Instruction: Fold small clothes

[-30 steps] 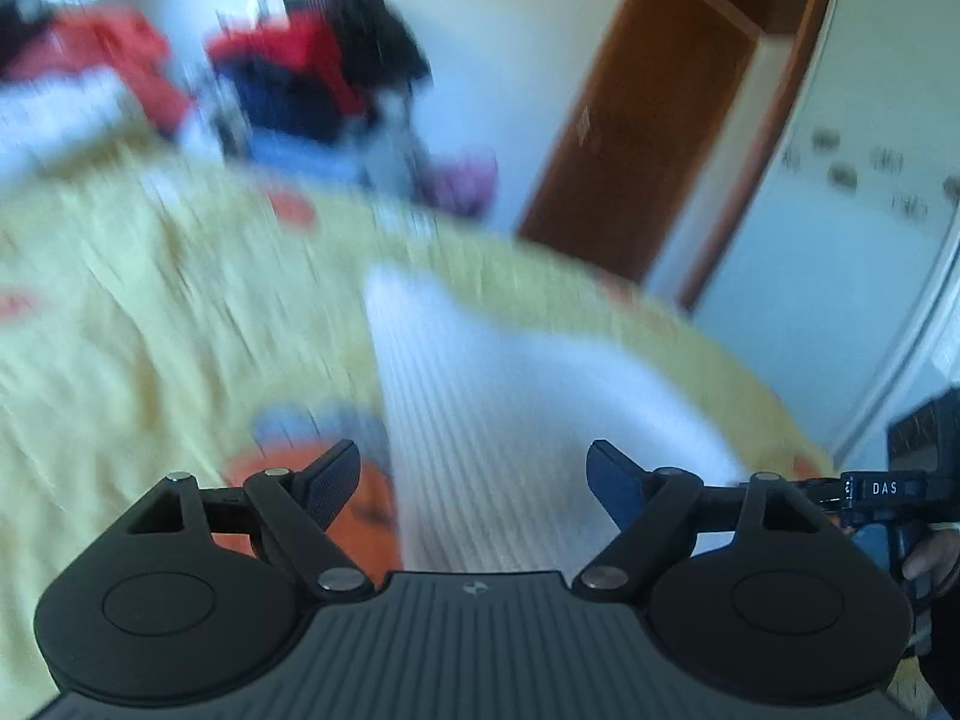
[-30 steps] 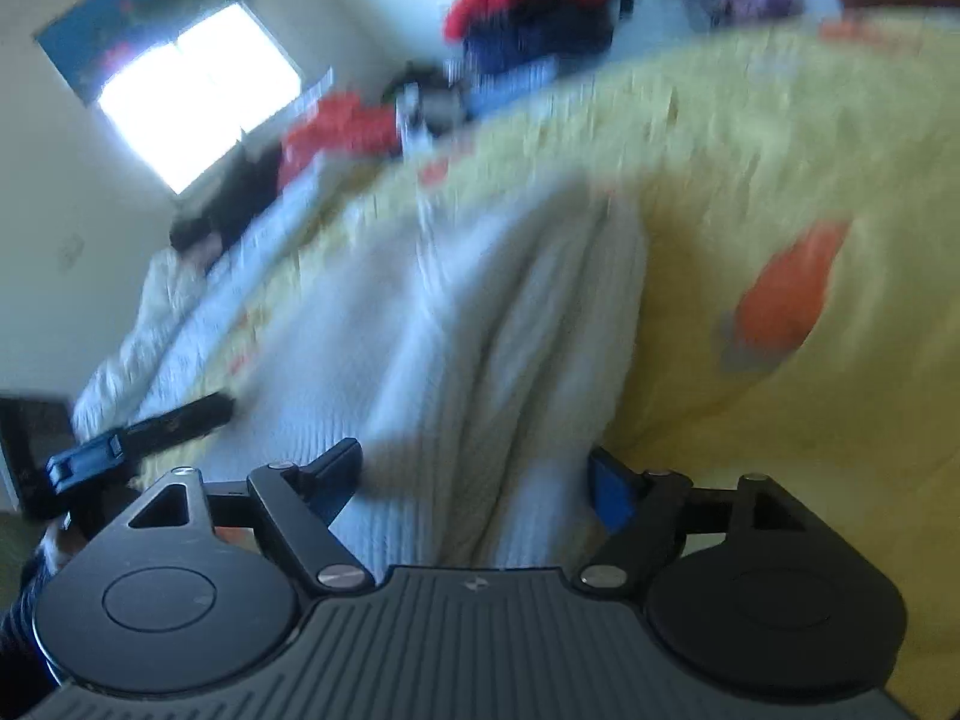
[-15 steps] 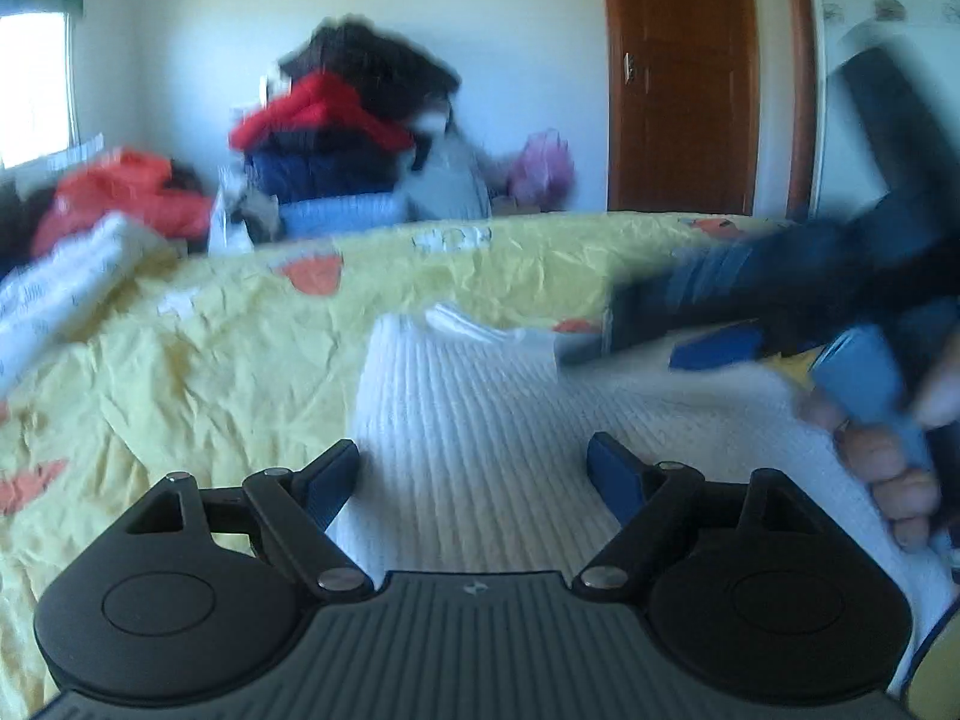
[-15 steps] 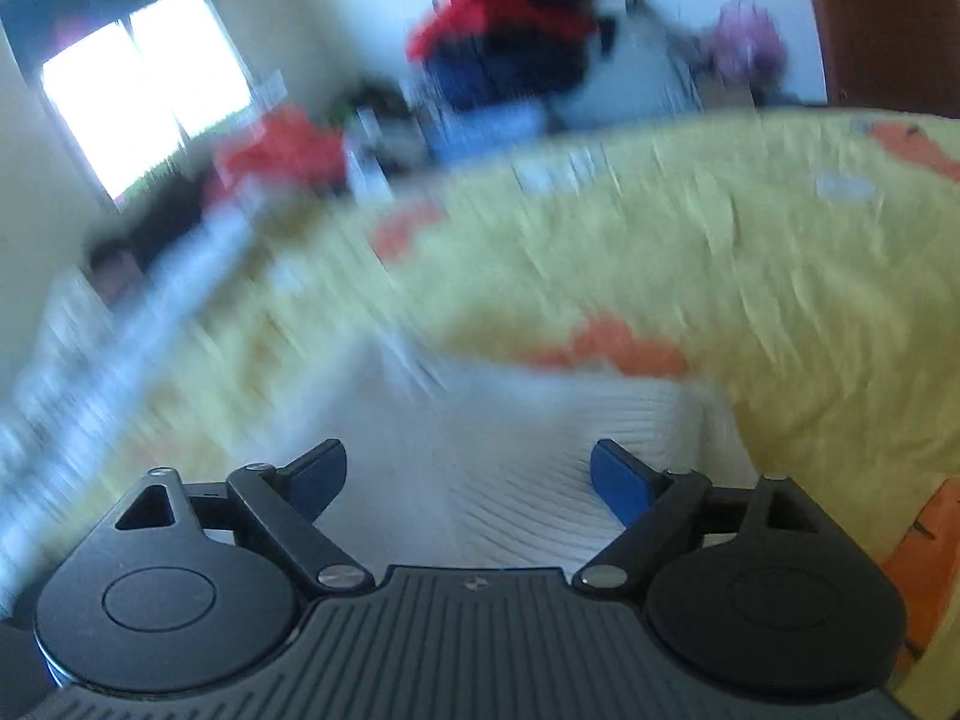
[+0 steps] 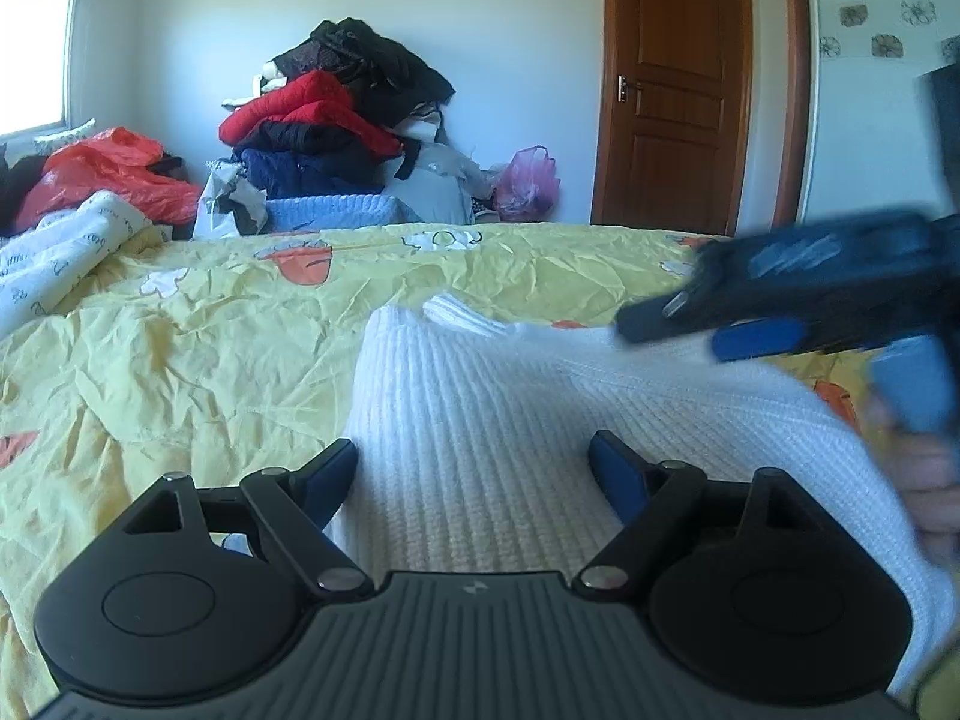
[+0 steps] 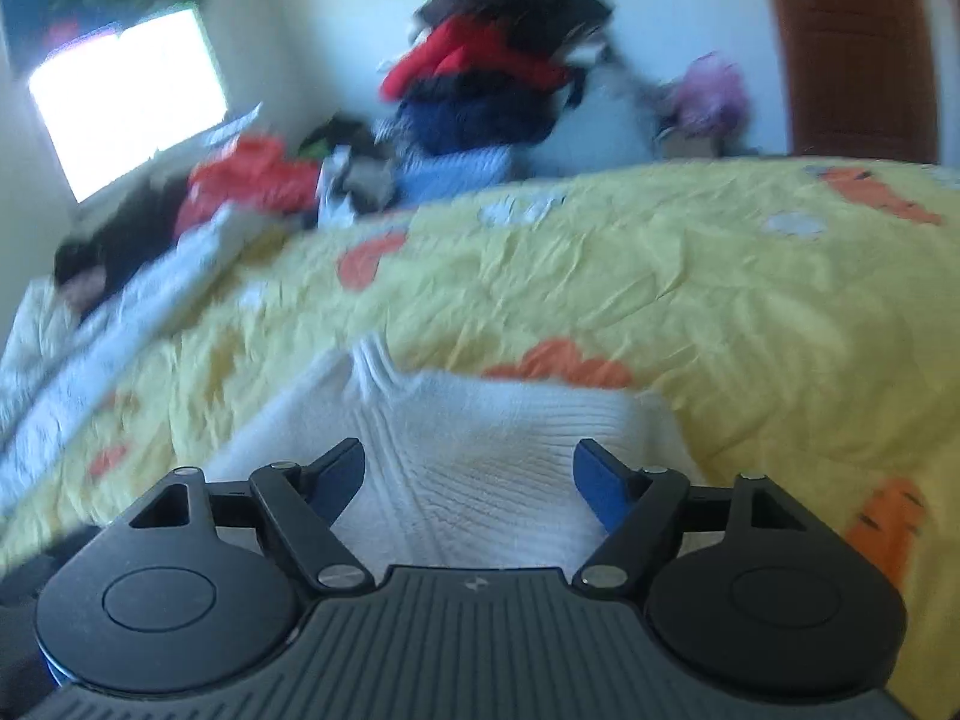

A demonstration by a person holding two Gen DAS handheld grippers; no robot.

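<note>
The left tongs (image 5: 471, 465) stand apart over the near part of the white sweater (image 5: 480, 420), gripping nothing. The right tongs (image 6: 468, 477) are also apart, empty, above the same sweater (image 6: 480, 450); from the left view they show blurred at 3 o'clock (image 5: 750, 324). The sweater lies on the yellow bed (image 5: 180, 360), its far edge and collar at 12 o'clock. Bare quilt spreads from 9 to 12 o'clock on the left and at 1 to 3 o'clock on the right (image 6: 750, 312). A clothes pile (image 5: 336, 120) stands beyond the bed's far edge.
</note>
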